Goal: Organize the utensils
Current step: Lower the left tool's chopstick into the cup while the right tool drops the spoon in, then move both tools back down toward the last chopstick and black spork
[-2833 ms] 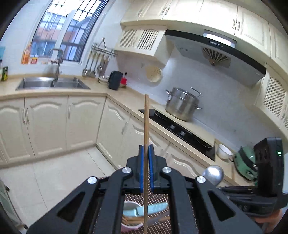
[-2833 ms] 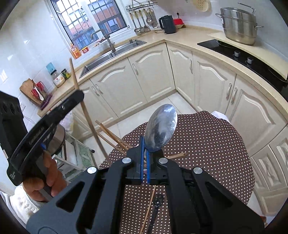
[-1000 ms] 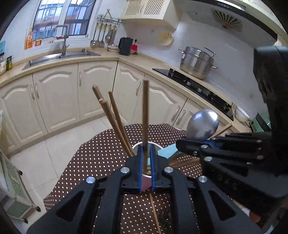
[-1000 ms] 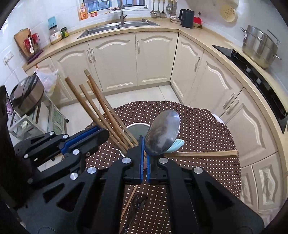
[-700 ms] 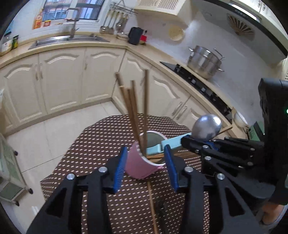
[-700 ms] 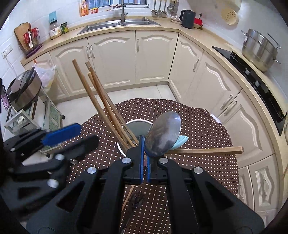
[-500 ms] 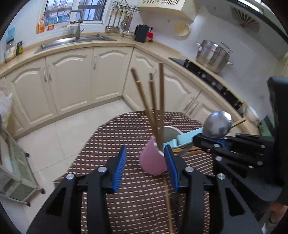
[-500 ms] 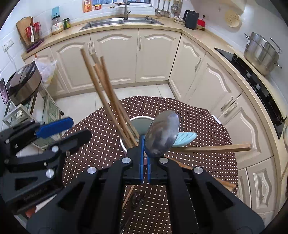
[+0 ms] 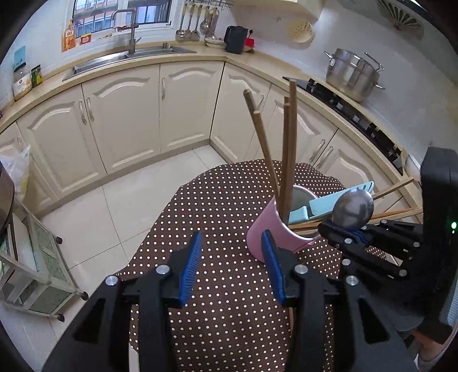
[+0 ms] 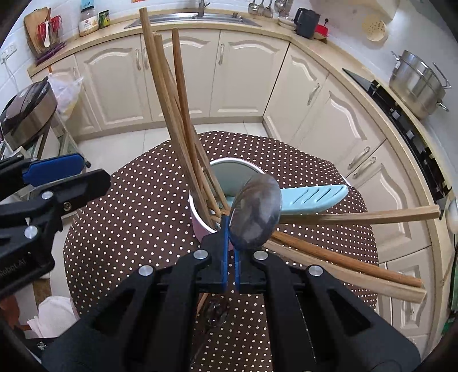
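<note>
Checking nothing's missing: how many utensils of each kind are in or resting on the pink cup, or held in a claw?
Upright chopsticks: 3
Leaning chopsticks: 3
Light blue plastic utensil: 1
Metal spoon, in the right claw: 1
Total: 8

Background: stainless sink (image 9: 120, 58) beneath a window; black kettle (image 9: 235, 39) at the counter corner; ladles hung on a wall rail (image 9: 194, 25); steel stockpot (image 9: 352, 74) on a black hob (image 9: 352, 114); cream cabinets (image 9: 120, 120); possibly a rice cooker (image 10: 25, 106), partly cropped.
</note>
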A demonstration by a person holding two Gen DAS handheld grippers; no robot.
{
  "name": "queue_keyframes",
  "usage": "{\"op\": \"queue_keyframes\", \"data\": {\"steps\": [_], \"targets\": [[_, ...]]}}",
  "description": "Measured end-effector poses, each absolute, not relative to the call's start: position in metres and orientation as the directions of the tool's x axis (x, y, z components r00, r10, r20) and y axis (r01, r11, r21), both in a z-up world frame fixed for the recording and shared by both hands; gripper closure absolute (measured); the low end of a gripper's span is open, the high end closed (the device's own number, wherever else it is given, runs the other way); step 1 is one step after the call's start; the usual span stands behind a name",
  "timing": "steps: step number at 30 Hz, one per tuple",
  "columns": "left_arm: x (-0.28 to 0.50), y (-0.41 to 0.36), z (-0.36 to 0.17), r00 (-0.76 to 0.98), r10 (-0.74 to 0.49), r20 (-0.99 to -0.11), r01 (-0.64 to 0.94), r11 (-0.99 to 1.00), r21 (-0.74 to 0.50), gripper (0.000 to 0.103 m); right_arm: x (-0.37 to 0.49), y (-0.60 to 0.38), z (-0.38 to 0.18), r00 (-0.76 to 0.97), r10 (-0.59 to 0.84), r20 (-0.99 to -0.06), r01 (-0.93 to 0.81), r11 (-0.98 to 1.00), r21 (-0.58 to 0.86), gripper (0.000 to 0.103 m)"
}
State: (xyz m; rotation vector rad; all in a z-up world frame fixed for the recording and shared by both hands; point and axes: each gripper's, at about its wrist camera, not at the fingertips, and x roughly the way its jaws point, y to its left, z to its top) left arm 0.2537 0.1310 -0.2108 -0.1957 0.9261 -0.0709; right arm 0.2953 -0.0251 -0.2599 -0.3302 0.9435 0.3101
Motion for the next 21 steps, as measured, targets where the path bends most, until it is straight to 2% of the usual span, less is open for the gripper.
{"op": "queue_keyframes", "data": {"steps": [3,9,10,11,12,13,21], "targets": [[0.253,0.132,-0.21,0.601,-0.145,-0.786,-0.022,0.98,-0.198,0.054,0.292,-0.025,-0.257,0.56,0.113,-0.821,-0.381,0.915,-0.134,0.099],[0.25,0.134,-0.207,0.606,-0.14,-0.783,-0.024,0.981,-0.194,0.054,0.284,-0.025,-0.252,0.551,0.126,-0.825,-0.361,0.927,-0.099,0.097],[0.25,0.135,-0.206,0.607,-0.138,-0.782,-0.025,0.981,-0.193,0.053,0.281,-0.024,-0.25,0.555,0.127,-0.822,-0.358,0.929,-0.098,0.091],[0.249,0.136,-0.206,0.609,-0.135,-0.781,-0.028,0.981,-0.192,0.053,0.279,-0.024,-0.249,0.561,0.126,-0.818,-0.356,0.929,-0.102,0.077],[0.248,0.136,-0.206,0.61,-0.135,-0.781,-0.029,0.981,-0.192,0.053,0.277,-0.023,-0.248,0.566,0.127,-0.815,-0.355,0.929,-0.102,0.068],[0.247,0.137,-0.205,0.611,-0.135,-0.78,-0.029,0.981,-0.192,0.053,0.275,-0.024,-0.245,0.574,0.134,-0.808,-0.352,0.931,-0.096,0.051],[0.243,0.137,-0.2,0.621,-0.138,-0.772,-0.025,0.98,-0.195,0.052,0.262,-0.031,-0.232,0.598,0.159,-0.786,-0.328,0.943,-0.059,0.05]]}}
